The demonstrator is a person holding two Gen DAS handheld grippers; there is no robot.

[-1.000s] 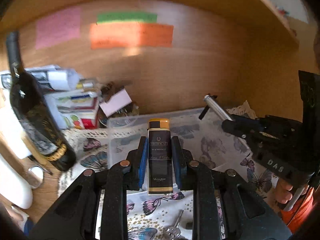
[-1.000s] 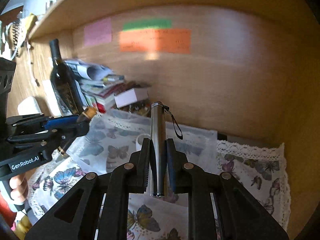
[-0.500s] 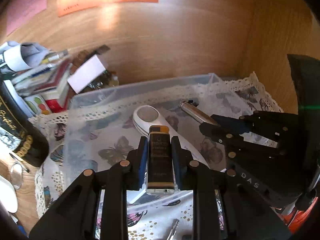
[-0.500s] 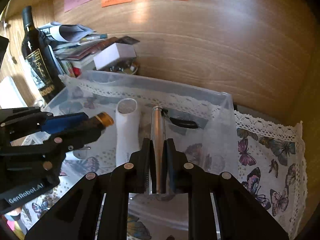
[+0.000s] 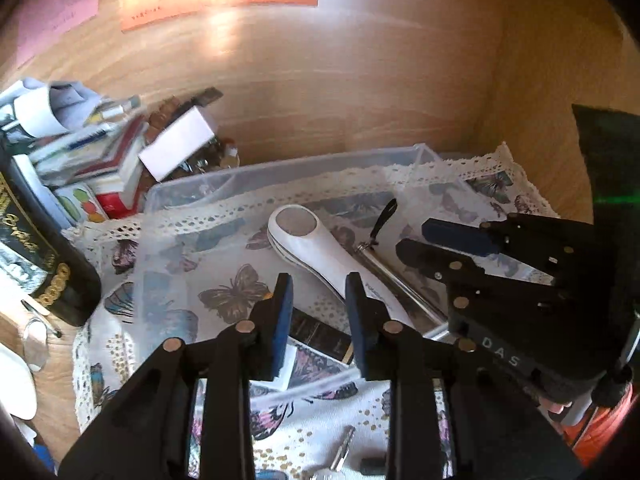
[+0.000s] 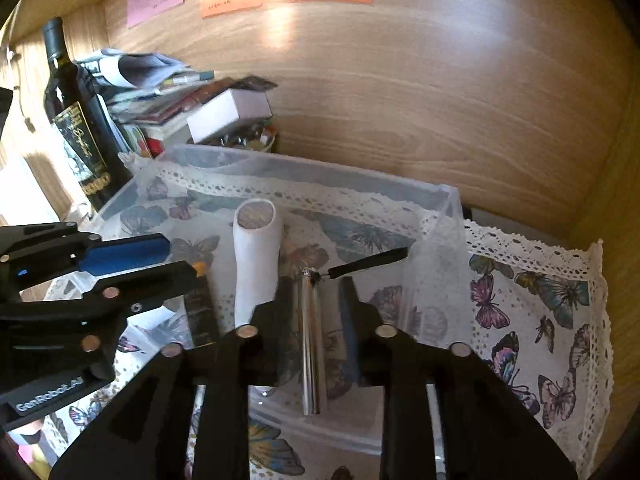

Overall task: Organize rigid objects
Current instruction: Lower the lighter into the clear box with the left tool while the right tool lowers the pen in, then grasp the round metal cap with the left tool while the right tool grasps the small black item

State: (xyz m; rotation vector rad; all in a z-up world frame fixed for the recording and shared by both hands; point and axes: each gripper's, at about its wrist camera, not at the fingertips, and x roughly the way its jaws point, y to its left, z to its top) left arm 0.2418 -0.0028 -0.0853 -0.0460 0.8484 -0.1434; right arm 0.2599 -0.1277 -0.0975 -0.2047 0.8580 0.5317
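Observation:
A clear plastic bin (image 5: 280,172) (image 6: 448,216) stands on a butterfly cloth. In it lie a white handheld device (image 5: 320,248) (image 6: 256,264), a silver metal tube with a black strap (image 5: 396,280) (image 6: 310,340) and a black-and-gold box (image 5: 320,334) (image 6: 202,312). My left gripper (image 5: 318,316) is open above the black box, which lies loose in the bin. My right gripper (image 6: 316,312) is open with the silver tube lying free between its jaws. Each gripper shows in the other's view, the left one (image 6: 132,264) and the right one (image 5: 444,246).
A dark wine bottle (image 5: 36,252) (image 6: 76,120) stands left of the bin. A stack of books, papers and a white box (image 5: 176,148) (image 6: 228,114) sits at the back left. The wooden back wall is close behind. Keys (image 5: 340,460) lie on the cloth near me.
Both grippers lowered into the bin and opened. The left let go of the black-and-gold box and the right let go of the silver tube; both now lie in the bin.

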